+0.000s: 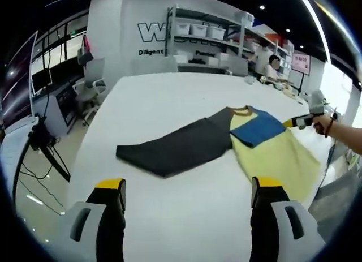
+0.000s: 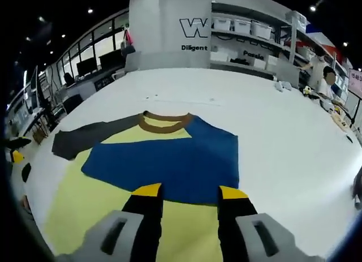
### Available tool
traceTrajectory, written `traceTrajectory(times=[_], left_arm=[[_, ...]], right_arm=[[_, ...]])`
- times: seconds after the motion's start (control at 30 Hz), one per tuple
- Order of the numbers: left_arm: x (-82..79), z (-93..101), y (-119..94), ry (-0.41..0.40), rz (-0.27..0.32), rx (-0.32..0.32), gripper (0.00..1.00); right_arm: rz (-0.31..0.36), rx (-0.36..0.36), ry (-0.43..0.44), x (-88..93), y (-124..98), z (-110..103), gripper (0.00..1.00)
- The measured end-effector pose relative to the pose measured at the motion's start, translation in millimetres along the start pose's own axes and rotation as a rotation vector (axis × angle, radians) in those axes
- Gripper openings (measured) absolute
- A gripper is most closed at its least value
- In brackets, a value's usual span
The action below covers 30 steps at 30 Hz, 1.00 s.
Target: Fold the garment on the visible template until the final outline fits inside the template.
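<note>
Garment [image 1: 243, 137] lay flat on white table [image 1: 169, 98]: yellow body w/ brown collar [image 2: 165, 122], blue sleeve [image 2: 175, 160] folded in over chest, dark grey sleeve [image 1: 175, 147] stretched out to side. Left gripper [image 1: 189, 188] hovered over bare table just short of grey sleeve, jaws wide apart, holding nothing. Right gripper [image 2: 185, 191] sat over yellow body at blue sleeve's edge, jaws parted w/ nothing between; in left gripper view it showed at garment's far side, w/ person's hand [image 1: 323, 125] on it
</note>
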<state>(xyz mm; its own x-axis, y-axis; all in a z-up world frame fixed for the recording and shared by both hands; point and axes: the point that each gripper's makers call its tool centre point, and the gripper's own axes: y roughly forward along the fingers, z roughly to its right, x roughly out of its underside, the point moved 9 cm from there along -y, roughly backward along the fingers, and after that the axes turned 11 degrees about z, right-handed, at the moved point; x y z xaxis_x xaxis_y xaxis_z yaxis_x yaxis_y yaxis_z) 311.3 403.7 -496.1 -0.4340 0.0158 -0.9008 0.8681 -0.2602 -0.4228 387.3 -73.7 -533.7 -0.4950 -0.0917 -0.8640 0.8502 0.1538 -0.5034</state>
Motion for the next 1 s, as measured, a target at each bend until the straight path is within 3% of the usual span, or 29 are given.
traceTrajectory(times=[0.33, 0.5, 0.73, 1.0], left_arm=[[-2.3, -5.4, 27.4, -0.089, 0.021, -0.021, 0.90], [4.7, -10.5, 41.6, -0.137, -0.003, -0.037, 0.89], [3.6, -22.6, 57.0, -0.189, -0.010, -0.067, 0.88], [9.5, -26.8, 77.4, -0.274, -0.032, -0.079, 0.83]], right_arm=[[-0.004, -0.014, -0.082, 3.1, -11.9, -7.6, 0.34], [0.008, -0.058, 0.021, 7.2, -21.4, -14.9, 0.36], [0.030, -0.084, 0.070, 10.9, -40.4, -20.8, 0.46], [0.028, -0.069, 0.060, 16.3, -56.3, -24.7, 0.46]])
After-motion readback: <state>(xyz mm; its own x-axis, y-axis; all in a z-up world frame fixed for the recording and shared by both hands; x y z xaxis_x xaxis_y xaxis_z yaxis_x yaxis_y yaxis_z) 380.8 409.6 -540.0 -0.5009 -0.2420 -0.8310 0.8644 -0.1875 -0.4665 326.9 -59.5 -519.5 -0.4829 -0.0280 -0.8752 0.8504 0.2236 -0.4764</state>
